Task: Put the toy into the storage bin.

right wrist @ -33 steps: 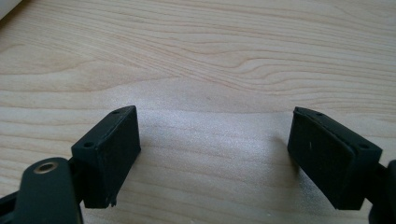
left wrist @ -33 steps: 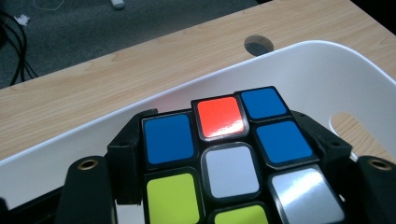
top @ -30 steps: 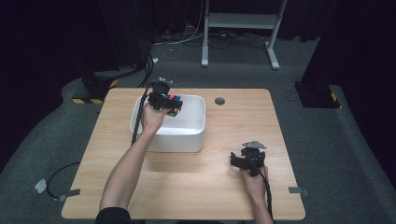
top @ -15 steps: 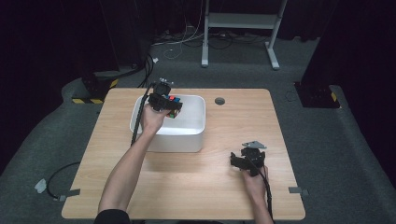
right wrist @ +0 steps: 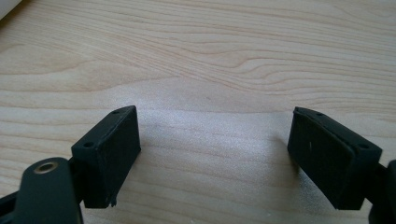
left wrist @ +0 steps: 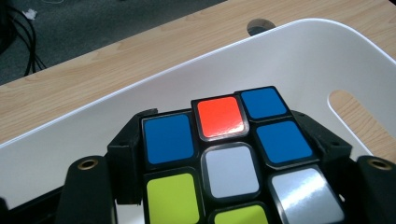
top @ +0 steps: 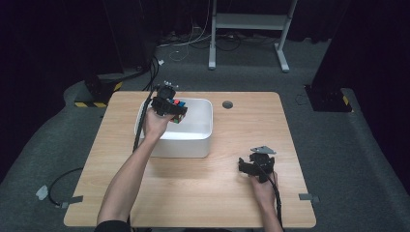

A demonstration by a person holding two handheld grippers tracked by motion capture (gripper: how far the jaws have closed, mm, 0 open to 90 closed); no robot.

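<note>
The high view is looking forward and down from above the person's side, taking in the whole surface. The left gripper view is sitting close over the white bin (also lying mid-surface in the high view). The right gripper view is facing bare wood at close range.

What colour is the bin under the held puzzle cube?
White; the bin shows best in the left gripper view.

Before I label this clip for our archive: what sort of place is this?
Probably a recording lab or studio: dark curtains, a lone wooden table on grey carpet, loose cables on the floor and a white metal stand behind.
</note>
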